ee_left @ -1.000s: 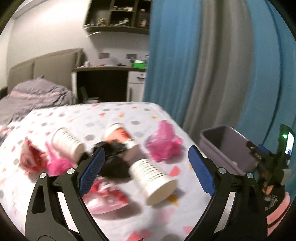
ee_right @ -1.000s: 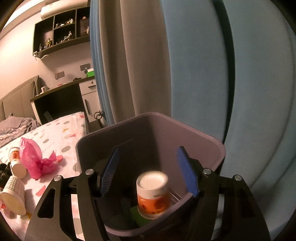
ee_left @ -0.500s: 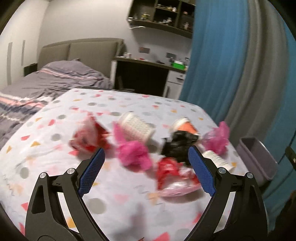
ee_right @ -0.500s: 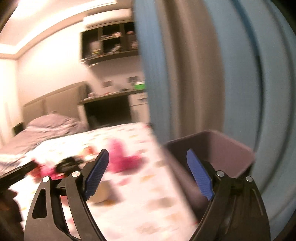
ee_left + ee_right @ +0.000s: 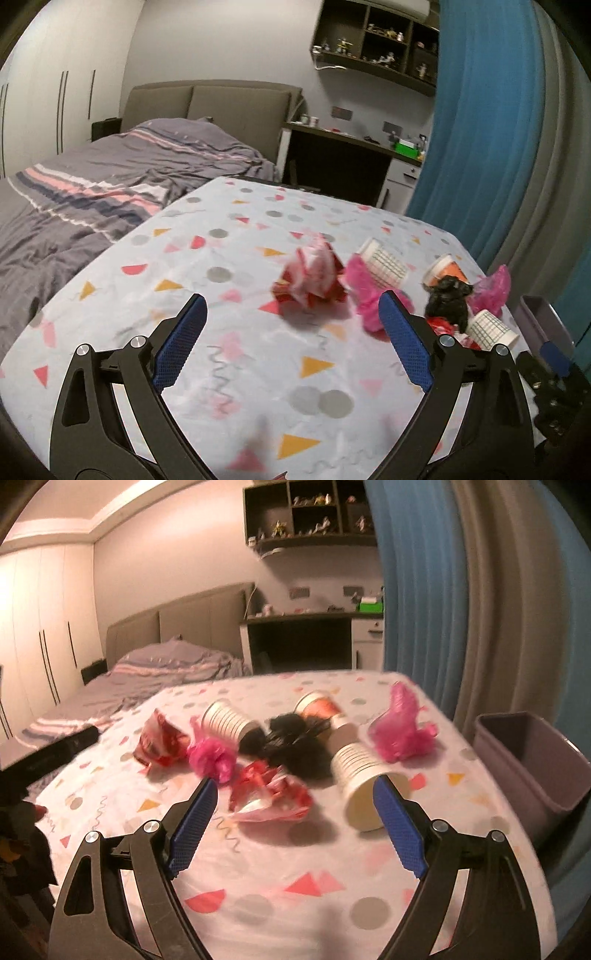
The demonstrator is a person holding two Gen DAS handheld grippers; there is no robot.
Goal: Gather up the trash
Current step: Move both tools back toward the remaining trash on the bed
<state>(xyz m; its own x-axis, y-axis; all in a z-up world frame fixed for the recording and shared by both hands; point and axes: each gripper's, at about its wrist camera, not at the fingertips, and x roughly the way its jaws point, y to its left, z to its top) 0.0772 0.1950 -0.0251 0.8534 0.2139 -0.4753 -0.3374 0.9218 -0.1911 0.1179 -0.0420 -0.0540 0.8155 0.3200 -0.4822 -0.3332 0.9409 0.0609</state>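
Right gripper (image 5: 291, 827) gapes wide, holding nothing; purple bin (image 5: 532, 760) beside table seemingly empty.

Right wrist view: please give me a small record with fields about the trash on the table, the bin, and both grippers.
surface: table with a confetti-print cloth
paper cups: three on their sides; nearest opens toward the camera
wrappers: two red and white
bags: two pink, one black
bin: purple bin, beside the table at right
right gripper: open, empty
left gripper: open, empty
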